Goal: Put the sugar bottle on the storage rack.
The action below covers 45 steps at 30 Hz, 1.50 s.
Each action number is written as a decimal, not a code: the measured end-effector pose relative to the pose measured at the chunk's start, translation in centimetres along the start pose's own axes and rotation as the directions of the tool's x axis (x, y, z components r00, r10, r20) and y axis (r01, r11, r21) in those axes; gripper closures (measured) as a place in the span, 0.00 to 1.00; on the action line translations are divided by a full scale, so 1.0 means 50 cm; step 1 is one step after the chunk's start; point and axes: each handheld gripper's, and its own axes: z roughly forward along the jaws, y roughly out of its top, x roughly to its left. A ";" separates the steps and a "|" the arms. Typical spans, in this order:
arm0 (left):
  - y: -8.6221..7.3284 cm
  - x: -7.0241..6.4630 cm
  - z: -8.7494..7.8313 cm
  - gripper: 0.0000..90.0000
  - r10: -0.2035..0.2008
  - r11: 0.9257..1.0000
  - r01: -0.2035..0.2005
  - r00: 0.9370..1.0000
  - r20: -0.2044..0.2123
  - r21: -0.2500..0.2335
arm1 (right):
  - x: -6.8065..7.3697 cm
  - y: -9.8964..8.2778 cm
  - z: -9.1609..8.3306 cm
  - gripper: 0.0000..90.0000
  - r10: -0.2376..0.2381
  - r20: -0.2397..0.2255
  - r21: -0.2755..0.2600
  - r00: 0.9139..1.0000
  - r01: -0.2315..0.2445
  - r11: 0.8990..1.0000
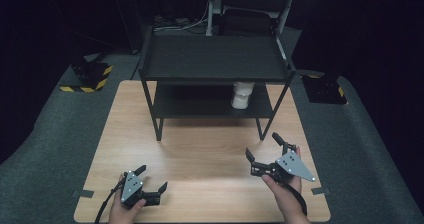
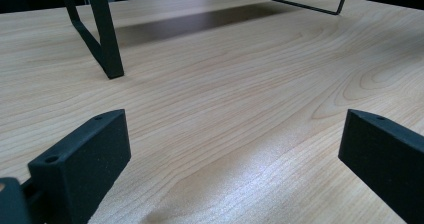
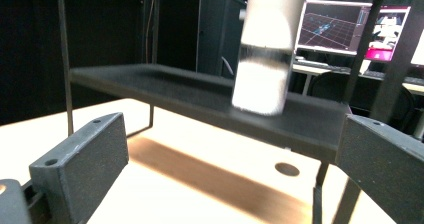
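A black two-tier shelf rack (image 1: 215, 59) stands at the back middle of the wooden table (image 1: 200, 154). On its lower shelf (image 3: 200, 101), toward the right, stands a white cylinder (image 1: 242, 95), upright; in the right gripper view the cylinder (image 3: 262, 59) is ahead of the jaws and well apart from them. My right gripper (image 1: 262, 145) is held over the table's front right, open and holding nothing. My left gripper (image 1: 153, 177) is low at the front left, open, nothing between its jaws. One rack leg (image 2: 107, 49) rises ahead of the left gripper (image 2: 232, 134).
Bare wood lies between the grippers and the rack. A round hole (image 3: 287, 169) is in the tabletop under the rack. Black blocks with yellow stripes sit on the grey floor at left (image 1: 87, 76) and right (image 1: 324, 89). Lit monitors (image 3: 330, 26) stand behind.
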 end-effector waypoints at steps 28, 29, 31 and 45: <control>0.000 -0.001 0.000 0.00 0.000 1.000 0.000 1.000 -0.002 0.000 | 0.003 -0.140 -0.062 0.00 0.016 0.070 0.210 0.997 -0.030 0.977; 0.000 -0.001 0.000 0.00 0.001 1.000 -0.001 1.000 -0.001 0.000 | 0.001 -0.143 -0.064 0.00 0.019 0.075 0.221 0.997 -0.035 0.975; 0.000 0.000 0.000 0.00 0.001 1.000 -0.001 1.000 -0.001 0.001 | -0.002 -0.146 -0.065 0.00 0.031 0.080 0.226 0.996 -0.049 0.973; 0.001 0.000 0.000 0.00 0.007 1.000 -0.007 1.000 0.001 0.003 | -0.009 -0.142 -0.058 0.00 0.041 0.075 0.286 0.996 -0.061 0.956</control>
